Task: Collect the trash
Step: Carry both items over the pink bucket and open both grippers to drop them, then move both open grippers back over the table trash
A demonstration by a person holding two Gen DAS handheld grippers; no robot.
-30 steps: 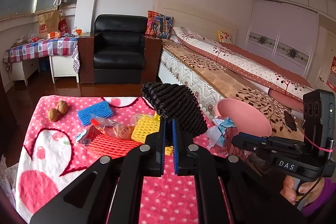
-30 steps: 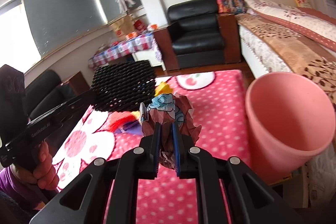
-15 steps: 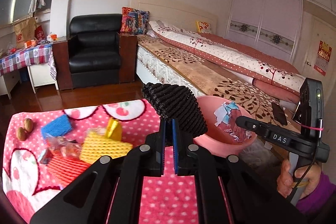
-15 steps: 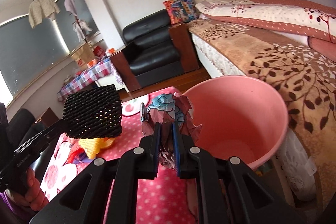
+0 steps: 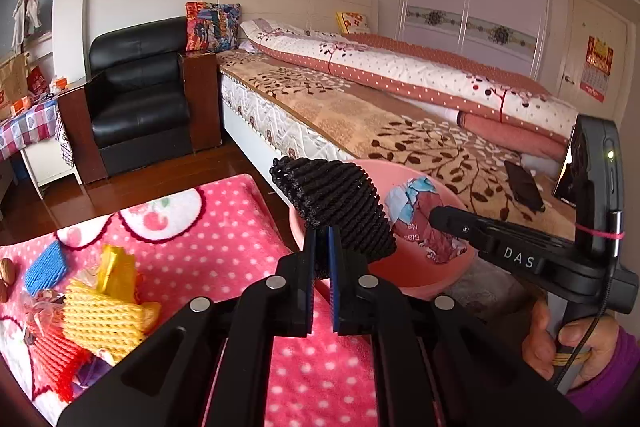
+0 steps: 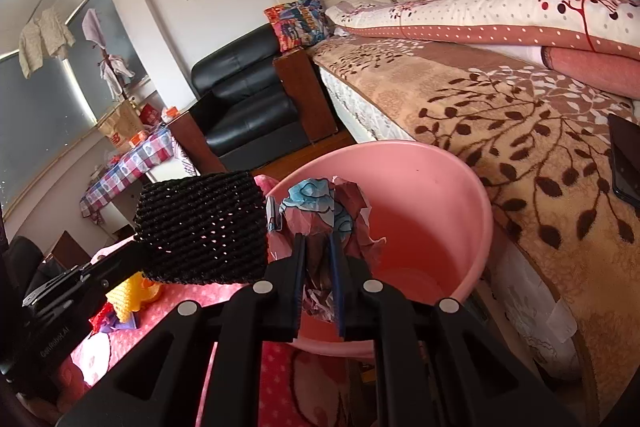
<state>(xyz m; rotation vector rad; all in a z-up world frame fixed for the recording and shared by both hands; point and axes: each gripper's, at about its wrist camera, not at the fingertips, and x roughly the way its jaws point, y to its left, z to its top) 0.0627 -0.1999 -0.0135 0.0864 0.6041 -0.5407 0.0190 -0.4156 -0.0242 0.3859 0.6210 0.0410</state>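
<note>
Left over on the table: I see a blue foam pad (image 5: 45, 263), a yellow foam net sleeve (image 5: 102, 319) and a red foam net (image 5: 52, 363) on the pink polka-dot blanket (image 5: 224, 223) at the far left, with a walnut (image 5: 8, 270) at the edge. All still to collect, by my reckoning.
Left gripper (image 5: 322, 255): fingers clamped on the black foam net sleeve (image 5: 336, 209), which sticks up above the tips.
Right gripper (image 6: 318, 263): fingers clamped on the crumpled maroon-and-blue paper wrapper (image 6: 320, 215); the wad fills the gap between them.
Pink plastic bucket (image 6: 420, 211): stands off the table edge, beside the bed (image 6: 500, 115).
What changed: a second ago both pieces hung over the blanket, the bucket off to the right. Now I have both swung rightward; the wrapper hangs over the bucket's mouth and the black sleeve over its near rim.
Meaning: carry is done, I judge. Release is next, the right one first since it is better centred.
Left view only: the leftover trash and the hand (image 5: 568, 343) holding the right gripper.
Right view only: the bucket's inside, which looks empty where I can see it, and how far the wrapper sits past the rim.
</note>
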